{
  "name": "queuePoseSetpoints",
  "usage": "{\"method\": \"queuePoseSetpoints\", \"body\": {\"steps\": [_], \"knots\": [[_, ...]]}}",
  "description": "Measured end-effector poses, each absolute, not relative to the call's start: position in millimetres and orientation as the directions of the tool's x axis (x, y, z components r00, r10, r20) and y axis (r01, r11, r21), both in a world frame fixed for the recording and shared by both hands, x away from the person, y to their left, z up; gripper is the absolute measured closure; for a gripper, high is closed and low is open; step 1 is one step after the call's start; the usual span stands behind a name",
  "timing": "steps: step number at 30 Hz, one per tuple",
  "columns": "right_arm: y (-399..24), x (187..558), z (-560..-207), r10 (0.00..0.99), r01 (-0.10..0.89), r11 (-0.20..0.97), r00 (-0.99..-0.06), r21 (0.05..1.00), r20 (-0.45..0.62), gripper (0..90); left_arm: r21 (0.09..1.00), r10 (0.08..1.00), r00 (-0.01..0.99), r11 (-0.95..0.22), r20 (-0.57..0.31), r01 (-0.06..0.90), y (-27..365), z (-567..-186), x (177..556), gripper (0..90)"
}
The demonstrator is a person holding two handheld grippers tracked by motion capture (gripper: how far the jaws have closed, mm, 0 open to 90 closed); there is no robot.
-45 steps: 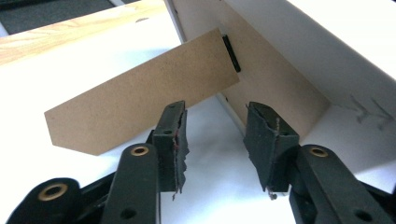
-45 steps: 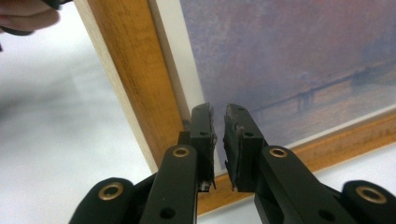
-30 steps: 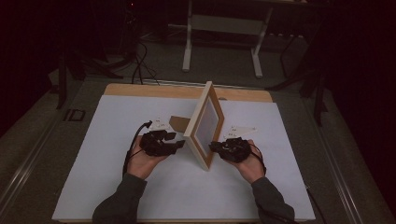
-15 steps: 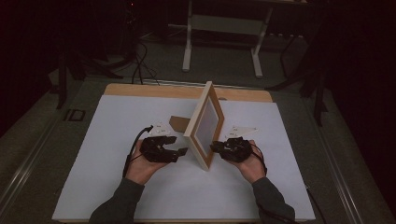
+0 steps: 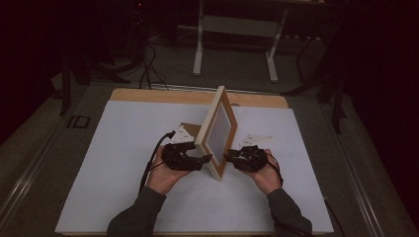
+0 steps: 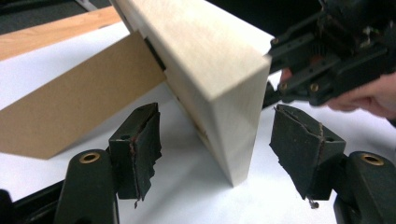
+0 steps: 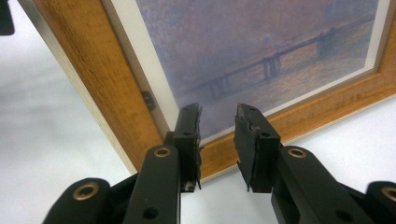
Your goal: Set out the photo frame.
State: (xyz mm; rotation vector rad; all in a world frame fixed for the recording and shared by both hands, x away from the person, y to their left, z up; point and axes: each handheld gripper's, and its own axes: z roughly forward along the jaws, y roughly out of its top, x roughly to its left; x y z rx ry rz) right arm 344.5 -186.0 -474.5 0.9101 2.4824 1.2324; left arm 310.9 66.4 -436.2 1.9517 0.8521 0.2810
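White table cover, wooden table edge, metal stand

White-topped table with a wooden far edge; upright picture frame standing mid-table, cardboard prop resting just left of that frame.

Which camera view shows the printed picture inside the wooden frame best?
The right gripper view: the printed picture, a hazy bridge scene, faces that camera up close. The high view shows it small and slanted. The left gripper view shows the wooden frame edge-on with its brown back stand.

Dim lab or studio: paper-covered table, trailing floor cables (metal stand behind).
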Motion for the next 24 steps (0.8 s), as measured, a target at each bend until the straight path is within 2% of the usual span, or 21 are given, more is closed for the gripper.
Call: {"method": "queuePoseSetpoints", "body": {"steps": [3, 8, 17, 21, 24], "knots": [[-187, 344, -475, 0.623, 0.435, 0.452, -0.779, 0.779, 0.073, 69.6, 0.84, 0.695, 0.708, -0.303, -0.129, 0.45, 59, -436, 313, 33.7], [-190, 344, -476, 0.626, 0.434, 0.451, -0.776, 0.78, 0.07, 69.4, 0.843, 0.721, 0.677, -0.267, -0.147, 0.467, 52, -438, 316, 36.2], [-191, 344, -478, 0.628, 0.441, 0.45, -0.774, 0.777, 0.076, 69.4, 0.844, 0.736, 0.656, -0.239, -0.165, 0.48, 47, -439, 318, 47.8], [-190, 344, -478, 0.627, 0.439, 0.45, -0.776, 0.778, 0.076, 69.4, 0.842, 0.742, 0.649, -0.235, -0.168, 0.486, 47, -439, 318, 55.8], [-191, 344, -478, 0.627, 0.44, 0.451, -0.775, 0.777, 0.076, 69.4, 0.84, 0.741, 0.65, -0.236, -0.169, 0.488, 47, -439, 318, 56.7]]}}
